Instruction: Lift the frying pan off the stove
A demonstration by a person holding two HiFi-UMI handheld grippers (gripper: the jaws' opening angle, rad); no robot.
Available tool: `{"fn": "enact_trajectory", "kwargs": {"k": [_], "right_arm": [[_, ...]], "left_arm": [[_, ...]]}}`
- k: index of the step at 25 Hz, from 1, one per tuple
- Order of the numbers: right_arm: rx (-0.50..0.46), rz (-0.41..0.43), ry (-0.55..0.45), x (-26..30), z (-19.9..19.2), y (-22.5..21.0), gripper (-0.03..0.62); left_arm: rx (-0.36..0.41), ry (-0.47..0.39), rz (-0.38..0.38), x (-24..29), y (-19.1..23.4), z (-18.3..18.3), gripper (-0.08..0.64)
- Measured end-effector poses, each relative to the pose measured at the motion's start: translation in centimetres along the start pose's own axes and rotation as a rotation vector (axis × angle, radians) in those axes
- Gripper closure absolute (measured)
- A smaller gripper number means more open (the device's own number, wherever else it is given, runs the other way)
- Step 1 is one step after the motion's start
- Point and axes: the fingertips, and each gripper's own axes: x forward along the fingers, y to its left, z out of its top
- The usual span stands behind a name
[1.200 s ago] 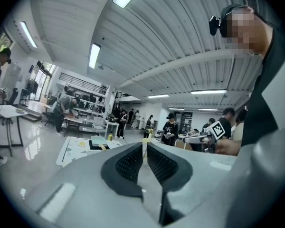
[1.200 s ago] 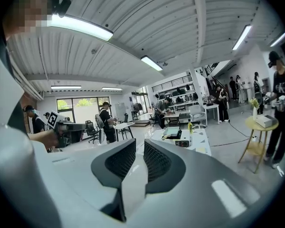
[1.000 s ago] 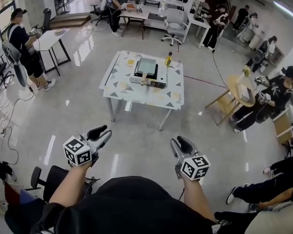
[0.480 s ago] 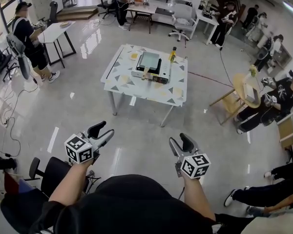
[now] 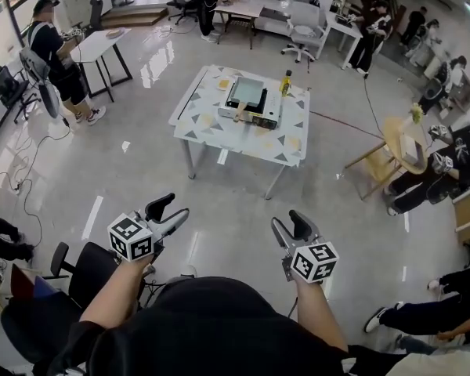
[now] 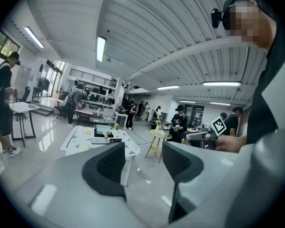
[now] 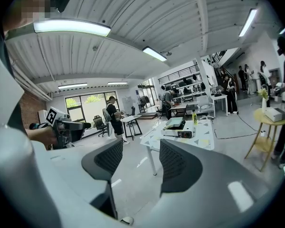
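Observation:
A square grey frying pan [image 5: 247, 92] with a pale handle sits on a portable stove [image 5: 253, 112] on a white table [image 5: 219, 135], far across the floor. My left gripper [image 5: 169, 213] and right gripper [image 5: 289, 225] hang in front of my body, well short of the table. Both are open with nothing between their fingers. The right jaws have just been opening. From the left gripper view the pan [image 6: 103, 129] shows small beyond the gripper [image 6: 141, 161]. In the right gripper view the pan [image 7: 175, 122] lies past the gripper [image 7: 138, 159].
A yellow bottle [image 5: 286, 82] stands beside the stove. A round wooden side table [image 5: 398, 143] is to the right, with people sitting near it. A black office chair [image 5: 86, 276] is close at my lower left. A person stands by a white desk [image 5: 102, 44] at the far left.
The table with the stove has come a little closer in the head view. My right gripper's jaws have spread apart. Both grippers sit slightly lower.

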Motion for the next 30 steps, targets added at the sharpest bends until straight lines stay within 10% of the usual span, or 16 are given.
{"fn": "enact_trajectory", "kwargs": {"k": [30], "right_arm": [[0.023, -0.149, 0.012, 14.2, 5.5, 0.0, 0.325]], "left_arm": [[-0.010, 0.030, -0.172, 7.7, 17.1, 4.3, 0.316]]}}
